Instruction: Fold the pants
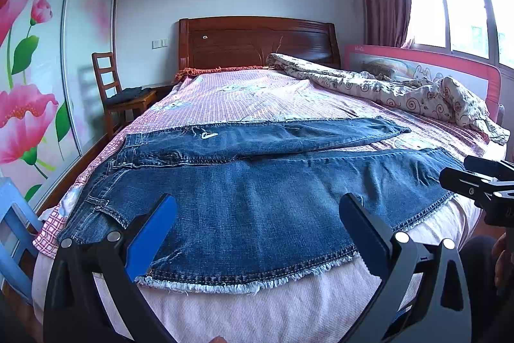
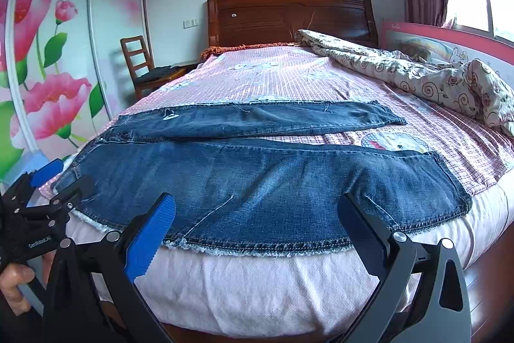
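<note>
The jeans (image 1: 257, 182) are laid flat across the foot of the bed (image 1: 244, 92), waistband toward the left and hems toward the right, so that both long edges can be reached from the bed's near side. The two legs are spread apart in a narrow V; a strip of the checked pink sheet (image 2: 401, 143) is exposed between them toward the hems. The near leg is placed along the mattress edge, its frayed side seam (image 1: 225, 282) hanging just over it.

The left gripper (image 1: 257, 233) is held above the near leg toward the waistband, jaws wide apart, nothing between the blue pads (image 1: 151, 240). The right gripper (image 2: 257, 233) is held likewise toward the hem end, jaws also wide apart and empty. This paired spacing is judged to suit a lengthwise fold of one leg onto the other.

The denim appears mid-blue, faded at the thigh and knee, heavy and stiff enough to lie with only shallow ripples. A small torn patch (image 1: 207, 135) is seen on the far leg. A crumpled quilt (image 2: 417, 76) is left well apart at the right.
</note>
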`<control>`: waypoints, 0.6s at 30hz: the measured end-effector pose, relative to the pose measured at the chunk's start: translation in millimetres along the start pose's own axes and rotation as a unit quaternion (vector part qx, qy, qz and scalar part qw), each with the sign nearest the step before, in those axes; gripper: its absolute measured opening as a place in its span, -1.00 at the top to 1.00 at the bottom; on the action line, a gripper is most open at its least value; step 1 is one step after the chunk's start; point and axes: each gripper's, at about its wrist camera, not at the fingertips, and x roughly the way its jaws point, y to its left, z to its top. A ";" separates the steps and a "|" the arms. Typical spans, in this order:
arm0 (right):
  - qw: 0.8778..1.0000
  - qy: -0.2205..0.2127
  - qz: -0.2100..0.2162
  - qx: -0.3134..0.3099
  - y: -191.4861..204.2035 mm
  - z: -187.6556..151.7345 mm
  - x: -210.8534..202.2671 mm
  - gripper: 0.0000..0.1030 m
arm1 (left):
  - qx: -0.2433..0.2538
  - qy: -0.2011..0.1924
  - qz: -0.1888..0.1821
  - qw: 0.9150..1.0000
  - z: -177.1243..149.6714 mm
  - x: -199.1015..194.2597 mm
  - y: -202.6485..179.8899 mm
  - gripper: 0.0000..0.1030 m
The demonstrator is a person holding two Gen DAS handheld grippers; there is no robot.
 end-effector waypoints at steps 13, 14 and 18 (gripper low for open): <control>1.000 -0.003 0.009 0.010 1.1 -2.1 0.4 -0.94 | 0.006 0.004 0.003 1.000 -1.6 4.4 1.2 -0.96; 1.000 -0.002 0.010 0.012 1.0 -2.3 0.8 -0.94 | 0.006 0.007 0.004 1.000 -1.7 5.4 0.4 -0.96; 1.000 0.006 0.013 0.015 -1.3 -1.5 4.4 -0.94 | -0.002 0.019 0.001 1.000 -0.5 8.6 1.1 -0.96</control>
